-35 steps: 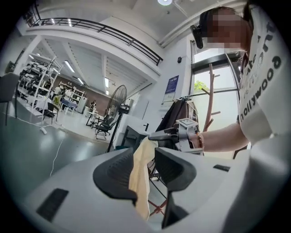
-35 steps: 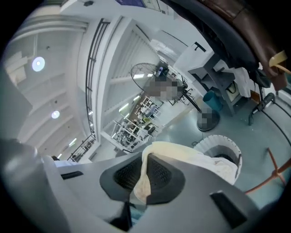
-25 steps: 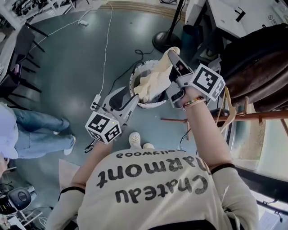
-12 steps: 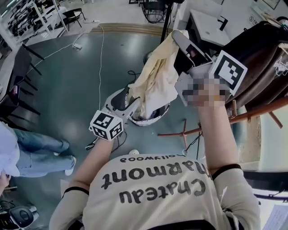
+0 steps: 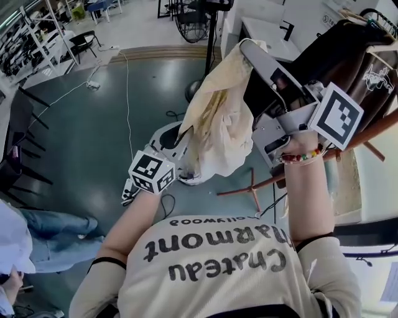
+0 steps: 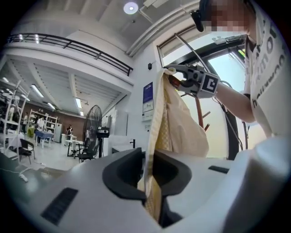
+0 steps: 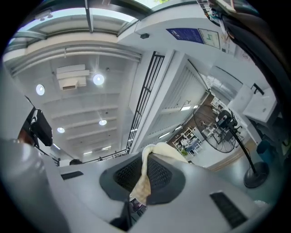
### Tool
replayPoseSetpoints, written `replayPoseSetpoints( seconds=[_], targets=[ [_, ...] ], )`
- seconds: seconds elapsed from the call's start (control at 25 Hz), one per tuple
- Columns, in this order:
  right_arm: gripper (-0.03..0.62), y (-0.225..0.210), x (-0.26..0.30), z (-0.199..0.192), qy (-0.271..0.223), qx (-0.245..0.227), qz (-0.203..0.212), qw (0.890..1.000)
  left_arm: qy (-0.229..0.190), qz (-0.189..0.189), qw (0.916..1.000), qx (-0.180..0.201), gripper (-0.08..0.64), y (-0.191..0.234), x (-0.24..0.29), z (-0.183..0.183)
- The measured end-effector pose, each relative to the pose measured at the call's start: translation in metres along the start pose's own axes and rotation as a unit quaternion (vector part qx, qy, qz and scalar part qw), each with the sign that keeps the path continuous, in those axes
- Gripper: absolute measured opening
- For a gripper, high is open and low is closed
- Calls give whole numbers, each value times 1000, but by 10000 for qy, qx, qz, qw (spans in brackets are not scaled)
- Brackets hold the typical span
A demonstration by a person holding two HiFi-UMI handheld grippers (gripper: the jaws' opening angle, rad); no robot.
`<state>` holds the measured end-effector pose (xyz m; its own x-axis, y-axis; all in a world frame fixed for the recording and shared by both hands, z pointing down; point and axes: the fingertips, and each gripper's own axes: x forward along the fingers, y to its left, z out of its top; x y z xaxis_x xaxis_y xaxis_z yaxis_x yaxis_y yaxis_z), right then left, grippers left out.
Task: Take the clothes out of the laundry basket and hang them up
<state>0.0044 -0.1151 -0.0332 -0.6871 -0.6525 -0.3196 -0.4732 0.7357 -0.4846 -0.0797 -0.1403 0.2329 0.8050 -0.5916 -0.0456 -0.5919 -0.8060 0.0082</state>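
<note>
Right claw (image 5: 249,48) raised higher, clenched on cream garment (image 5: 221,124), left claw (image 6: 149,173) just closed onto its lower edge

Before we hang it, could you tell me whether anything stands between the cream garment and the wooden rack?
Nothing visible does. The garment, pinched in the right gripper, hangs beside the rack; only dark clothes already on it crowd that side.

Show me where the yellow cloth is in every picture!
Head view: the yellow cloth hangs mid-picture.
Left gripper view: the cloth rises up the middle.
Right gripper view: a fold sits low, centre, pinched.
Shared landmark: the standing fan.
</note>
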Motion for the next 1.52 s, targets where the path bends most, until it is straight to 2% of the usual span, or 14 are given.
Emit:
replayPoseSetpoints(
  seconds=[0.08, 0.28, 0.4, 0.48, 0.64, 0.84, 0.96, 1.12, 1.32, 1.52],
  targets=[
    [40, 3, -14, 8, -165, -157, -105, 9997, -148, -29, 9999, 78, 23, -5, -2, 10],
    [40, 3, -36, 20, -527, -453, -396, 9968, -494, 198, 9985, -120, 17, 30, -17, 45],
    [40, 10, -55, 19, -558, -605, -546, 9951, -672, 438, 9958, -435, 17, 45, -32, 73],
    [40, 16, -72, 18, -598, -678, -594, 9941, -751, 510, 9944, -550, 15, 44, -38, 91],
    [40, 32, -106, 15, -720, -730, -665, 9925, -996, 402, 9929, -501, 17, 29, -55, 131],
    [40, 49, -154, 14, -886, -865, -748, 9895, -1263, 149, 9912, -368, 15, -9, -74, 169],
    [40, 65, -178, 18, -941, -811, -601, 9904, -1431, 105, 9892, -297, 15, -34, -82, 191],
    [40, 99, -214, 29, -930, -997, -405, 9898, -1715, 30, 9849, -227, 15, -73, -89, 219],
    [40, 142, -282, 35, -999, -1141, -344, 9878, -1897, -112, 9811, -368, 15, -141, -93, 227],
    [40, 190, -353, 37, -854, -1087, -138, 9903, -2174, -65, 9754, -369, 15, -208, -100, 241]
  ],
)
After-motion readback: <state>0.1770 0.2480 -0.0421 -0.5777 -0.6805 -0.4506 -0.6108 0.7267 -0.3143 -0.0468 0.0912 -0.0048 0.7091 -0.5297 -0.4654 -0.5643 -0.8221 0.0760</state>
